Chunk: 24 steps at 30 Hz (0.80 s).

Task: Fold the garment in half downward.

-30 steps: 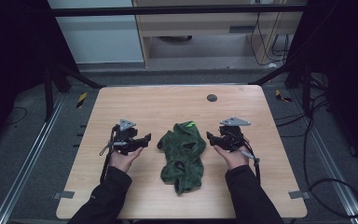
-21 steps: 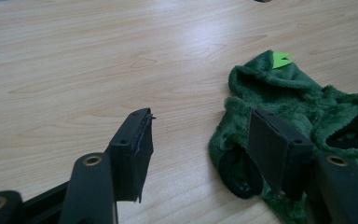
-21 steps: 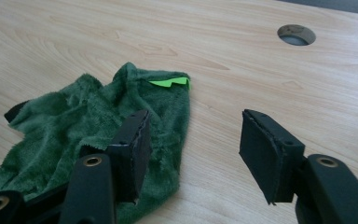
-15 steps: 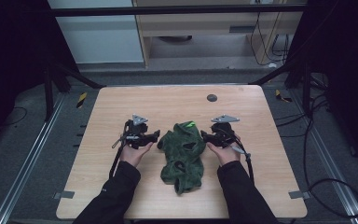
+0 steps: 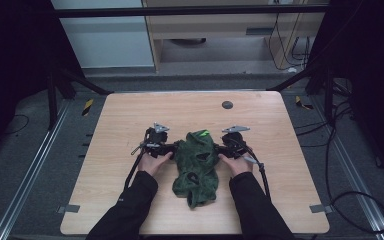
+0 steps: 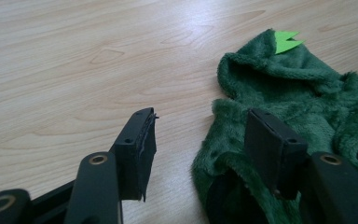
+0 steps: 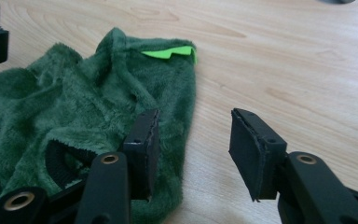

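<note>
A crumpled dark green fleece garment [image 5: 196, 162] with a bright green tag [image 5: 204, 133] lies in the middle of the wooden table [image 5: 120, 120]. My left gripper [image 5: 172, 148] is at its left edge and stands open; in the left gripper view one jaw rests over the fleece [image 6: 317, 107] and the other over bare wood. At the garment's right edge my right gripper [image 5: 219, 148] is open too. The right gripper view shows its left jaw above the fleece [image 7: 74, 102] and its right jaw above the table, with the tag [image 7: 168, 51] farther off.
A small dark round disc [image 5: 227, 105] sits on the table near the back edge. Cables trail from both grippers toward the front. Metal rails and a dark floor surround the table, with shelving behind it.
Both grippers have moved inward from either side until they reach the garment's left and right edges. The garment lies where it was.
</note>
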### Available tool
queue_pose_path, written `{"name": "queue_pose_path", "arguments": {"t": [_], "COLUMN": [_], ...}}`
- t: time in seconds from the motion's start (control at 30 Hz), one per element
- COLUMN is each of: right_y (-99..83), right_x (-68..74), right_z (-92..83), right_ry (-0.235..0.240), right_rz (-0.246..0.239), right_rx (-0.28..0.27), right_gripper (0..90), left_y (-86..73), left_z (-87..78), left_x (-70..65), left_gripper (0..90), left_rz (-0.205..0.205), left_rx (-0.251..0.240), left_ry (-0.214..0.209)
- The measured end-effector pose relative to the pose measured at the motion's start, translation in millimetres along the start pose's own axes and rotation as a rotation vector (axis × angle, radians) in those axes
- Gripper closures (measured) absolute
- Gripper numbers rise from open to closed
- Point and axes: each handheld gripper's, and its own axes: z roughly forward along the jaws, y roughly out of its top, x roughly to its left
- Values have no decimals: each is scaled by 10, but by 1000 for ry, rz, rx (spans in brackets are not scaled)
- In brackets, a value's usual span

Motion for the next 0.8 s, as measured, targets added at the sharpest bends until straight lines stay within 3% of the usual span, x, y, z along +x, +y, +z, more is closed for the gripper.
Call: {"name": "queue_pose_path", "arguments": {"t": [0.07, 0.33, 0.4, 0.8], "right_y": [-12, -56, -70, -112], "right_x": [6, 40, 39, 62], "right_z": [37, 150, 167, 220], "right_ry": [10, 26, 29, 53], "right_rz": [-1, -9, -9, -16], "right_rx": [9, 38, 49, 77], "right_gripper": [534, 551, 558, 654], "left_y": [-5, -51, -61, -86], "left_z": [45, 196, 214, 283], "left_x": [-12, 0, -7, -25], "left_gripper": [429, 479, 500, 631], "left_rz": [8, -27, -14, -14], "left_rx": [13, 54, 63, 76], "left_ry": [1, -19, -18, -38]}}
